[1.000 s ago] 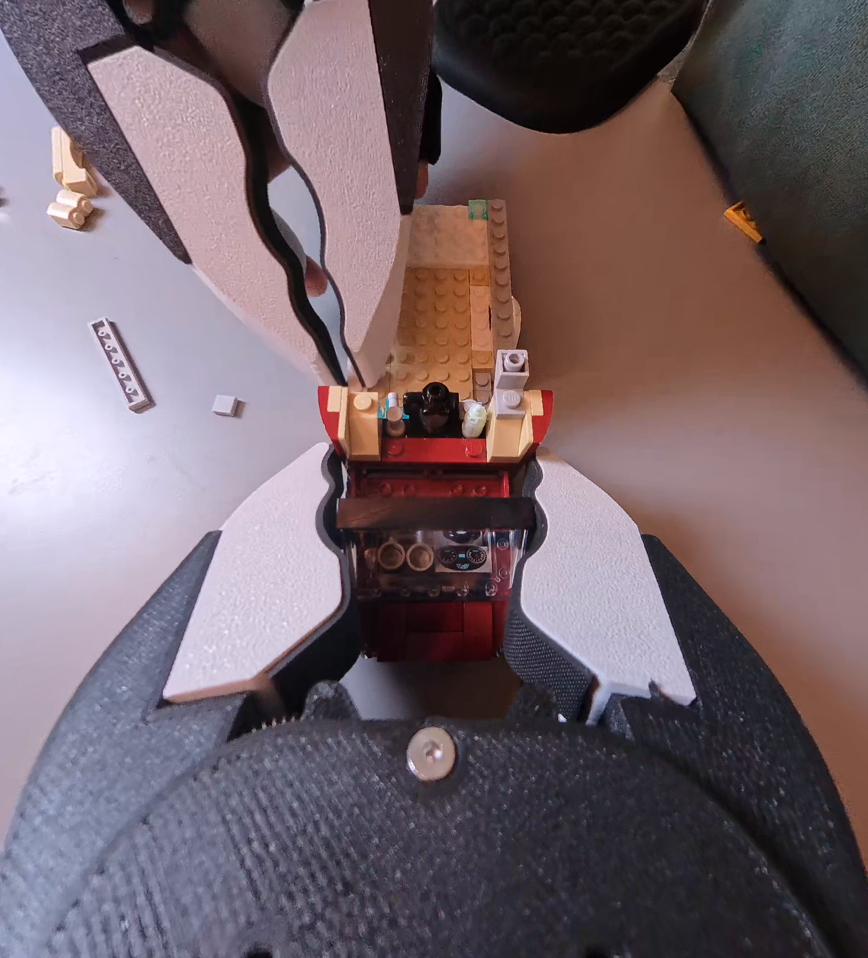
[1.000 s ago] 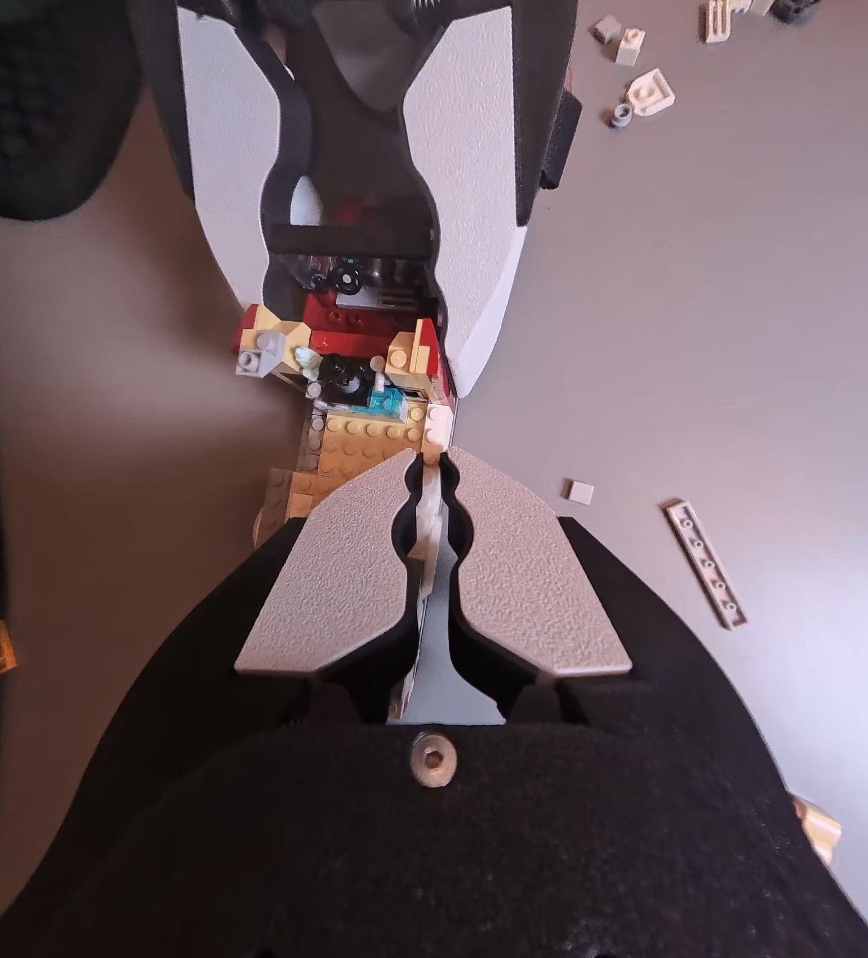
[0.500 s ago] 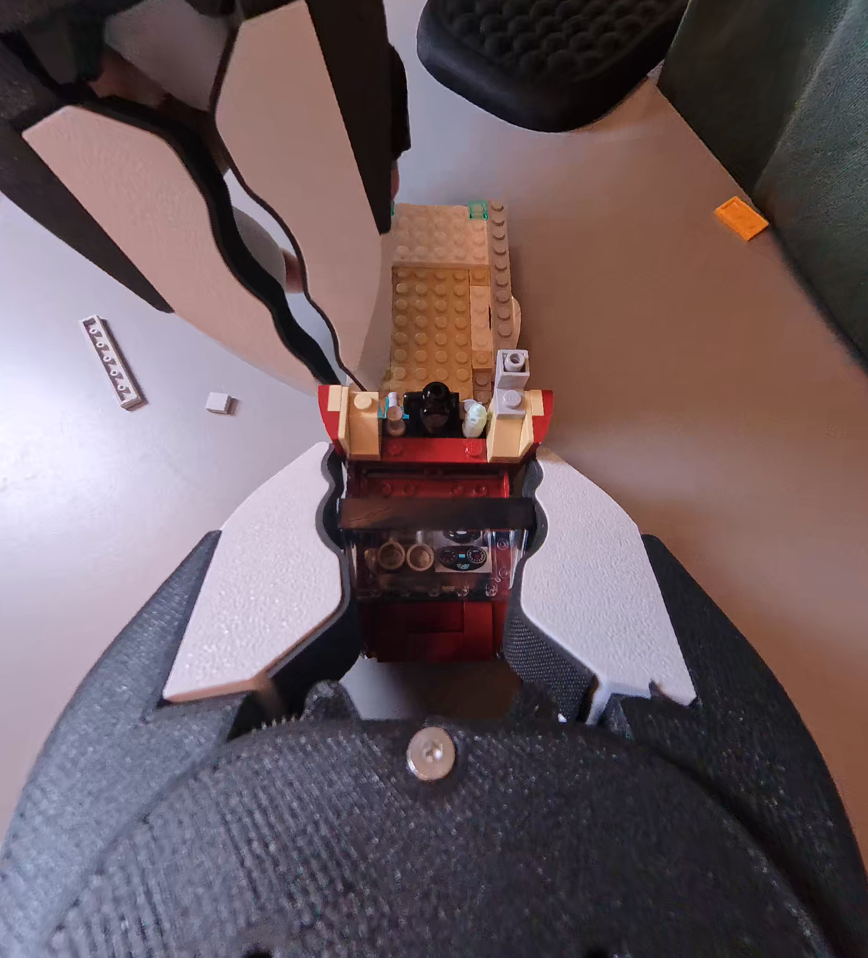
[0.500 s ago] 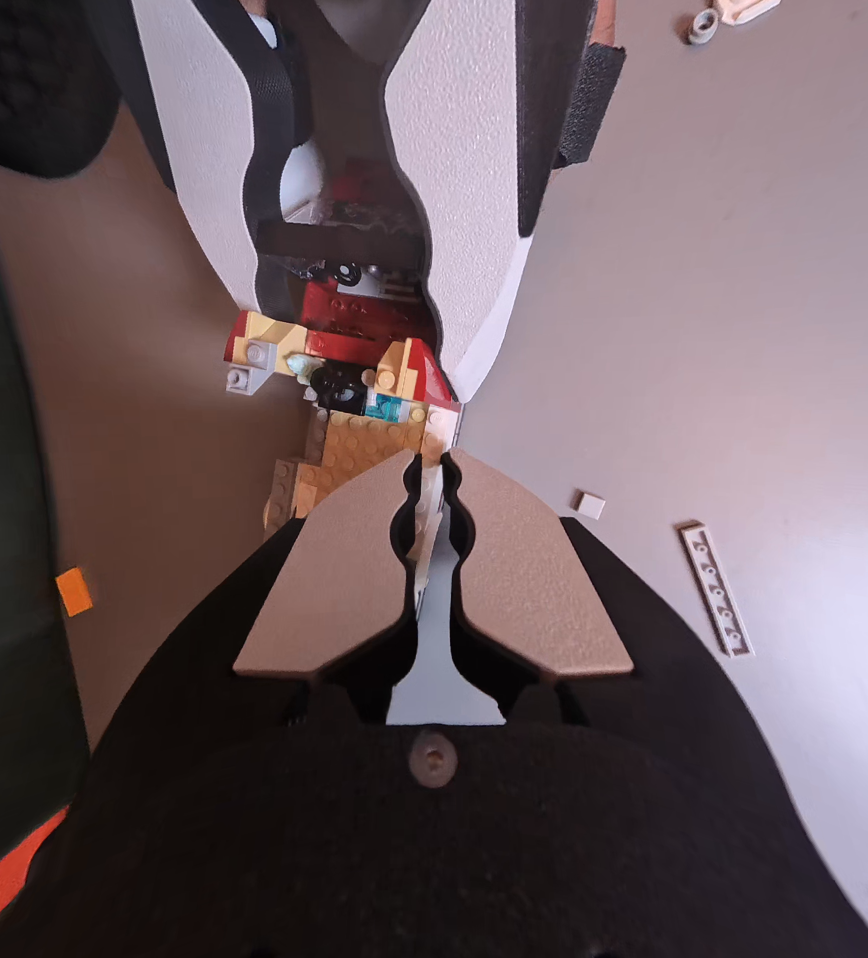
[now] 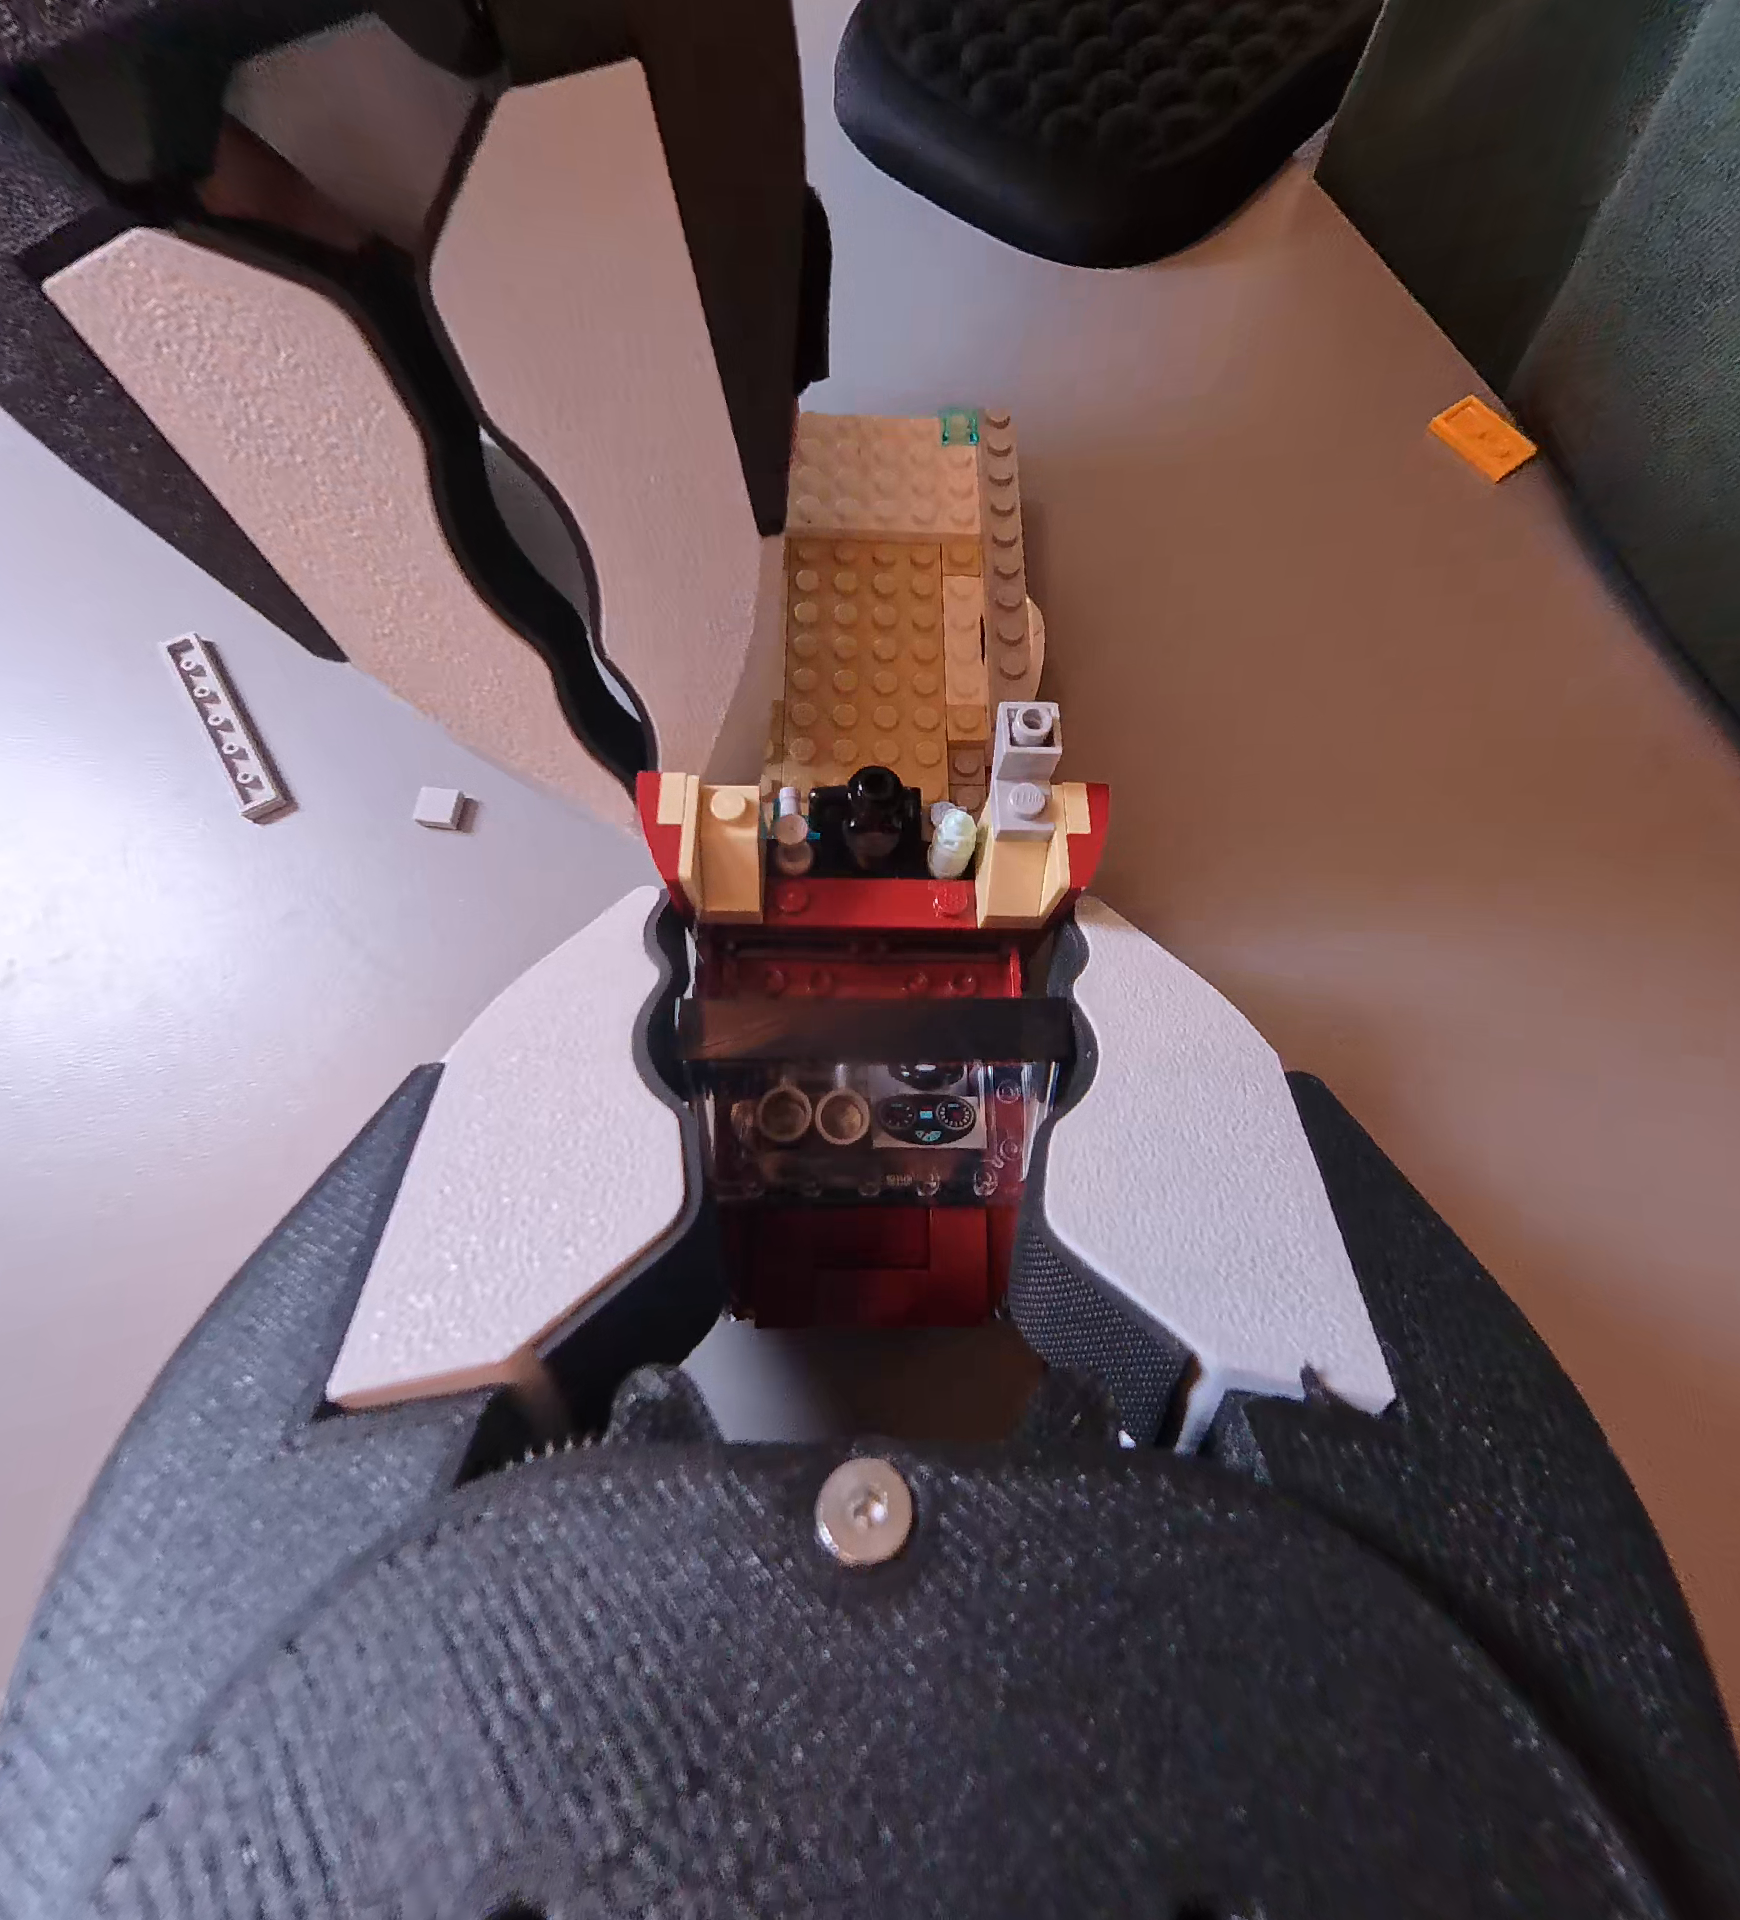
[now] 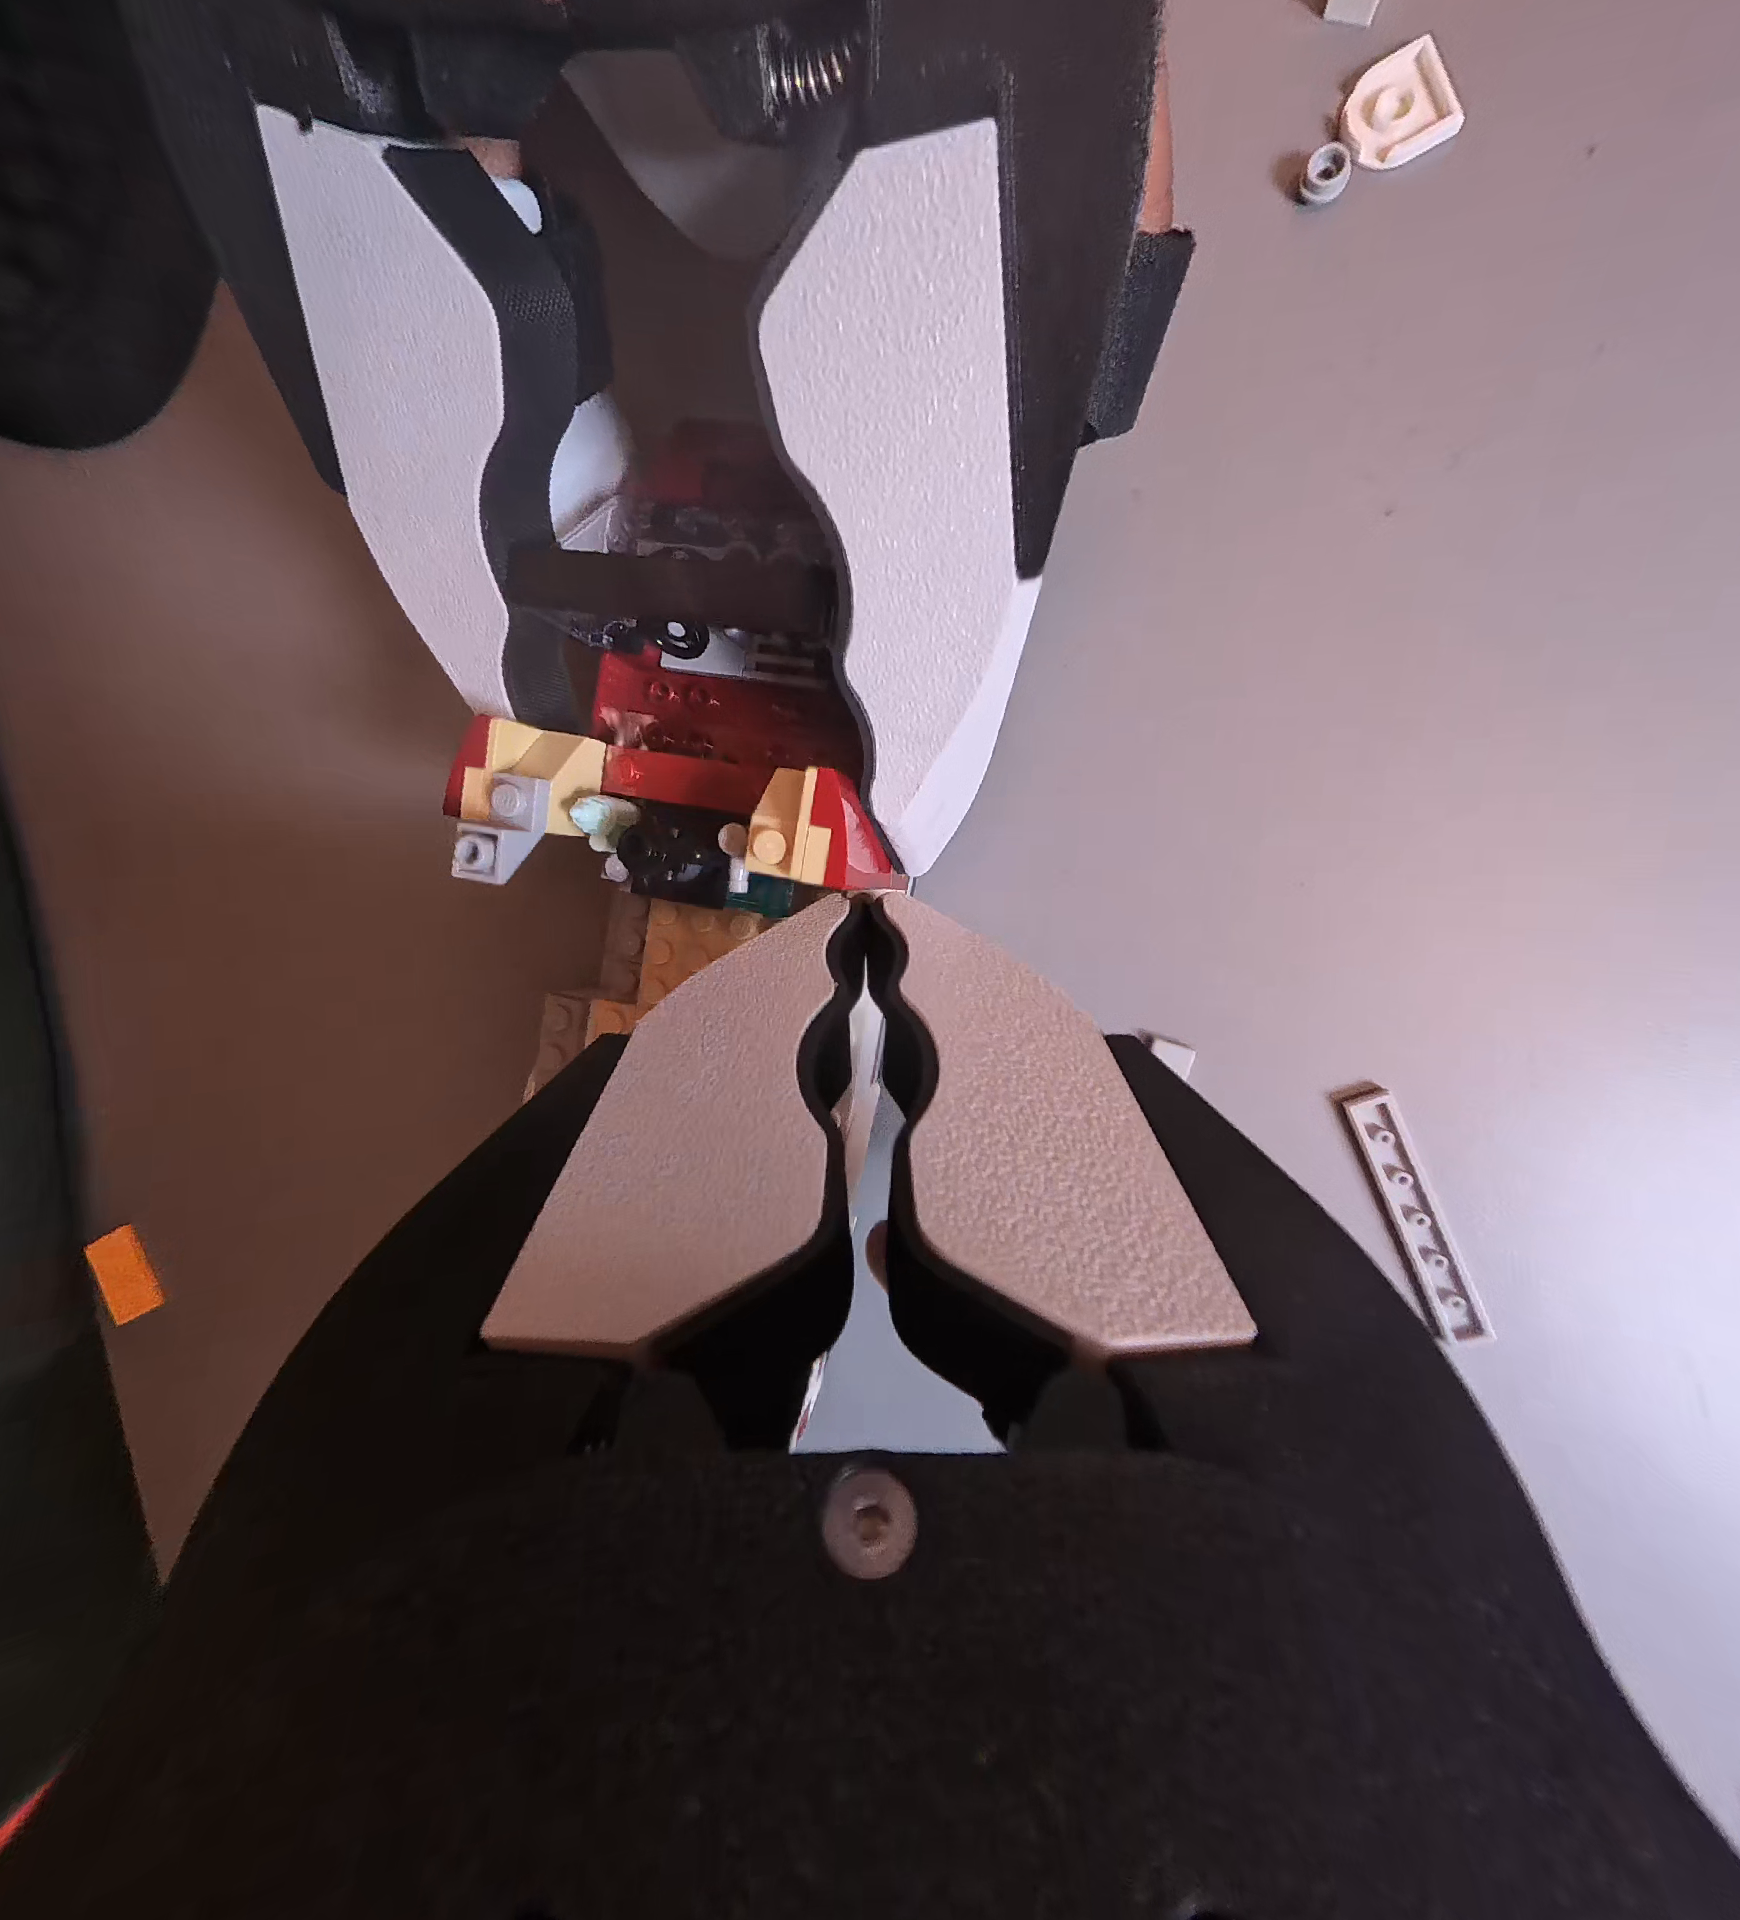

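Your left gripper (image 5: 871, 935), pale grey fingers on black textured body, clamps the brick-built vehicle (image 5: 876, 1039): dark red cab, tan studded bed, black bar, clear windscreen, teal corner piece. Your right gripper (image 6: 866, 909) has beige pads, black wavy edges. Table (image 5: 1365, 935) reads grey-brown. Loose parts: orange tile (image 5: 1481, 438), light grey plate (image 5: 225, 727), cream piece (image 6: 1403, 102).

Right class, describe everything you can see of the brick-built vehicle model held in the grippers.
The brick-built vehicle model is studded plastic: a dark red front with a clear windscreen over printed dials, tan-and-red angled side pieces, a black part and small grey bricks at mid-body, and a long tan plate behind. It is lifted off the grey table. The left gripper clamps the red front from both sides; the right gripper, nearly closed, pinches a thin white piece along the rear's edge.
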`<state>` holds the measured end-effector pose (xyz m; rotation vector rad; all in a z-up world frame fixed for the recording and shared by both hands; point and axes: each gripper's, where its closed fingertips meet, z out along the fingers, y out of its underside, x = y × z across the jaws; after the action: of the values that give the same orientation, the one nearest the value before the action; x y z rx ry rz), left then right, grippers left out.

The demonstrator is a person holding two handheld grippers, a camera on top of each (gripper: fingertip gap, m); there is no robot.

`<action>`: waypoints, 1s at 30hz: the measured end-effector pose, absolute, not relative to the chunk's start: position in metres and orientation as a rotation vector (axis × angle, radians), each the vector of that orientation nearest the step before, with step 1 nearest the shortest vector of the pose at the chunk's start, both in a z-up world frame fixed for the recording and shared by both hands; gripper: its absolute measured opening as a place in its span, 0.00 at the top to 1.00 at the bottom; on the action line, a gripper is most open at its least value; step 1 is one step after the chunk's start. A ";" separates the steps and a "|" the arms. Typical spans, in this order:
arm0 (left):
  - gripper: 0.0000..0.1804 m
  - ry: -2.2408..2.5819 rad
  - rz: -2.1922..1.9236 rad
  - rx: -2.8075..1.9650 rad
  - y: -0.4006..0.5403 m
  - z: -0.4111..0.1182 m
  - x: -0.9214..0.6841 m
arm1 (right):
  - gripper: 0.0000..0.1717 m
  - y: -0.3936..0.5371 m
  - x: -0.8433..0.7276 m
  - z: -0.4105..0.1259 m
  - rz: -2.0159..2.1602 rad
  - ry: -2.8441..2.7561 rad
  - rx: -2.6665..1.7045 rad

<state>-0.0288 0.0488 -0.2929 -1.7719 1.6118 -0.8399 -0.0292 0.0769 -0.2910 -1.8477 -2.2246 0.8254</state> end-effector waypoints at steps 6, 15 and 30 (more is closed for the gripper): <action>0.62 1.611 -0.843 -1.769 0.048 -0.293 -0.029 | 1.00 0.076 -0.029 -0.291 0.787 -2.252 -1.844; 0.62 1.608 -0.840 -1.776 0.048 -0.293 -0.029 | 0.88 0.090 0.005 -0.270 0.891 -2.060 -1.776; 0.62 1.606 -0.842 -1.781 0.048 -0.293 -0.029 | 0.95 0.084 0.035 -0.292 0.661 -2.014 -1.743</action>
<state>-0.0289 0.0485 -0.2929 -1.7812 1.6063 -0.8419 0.0346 0.0839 -0.2919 -1.7434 -2.0145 0.6614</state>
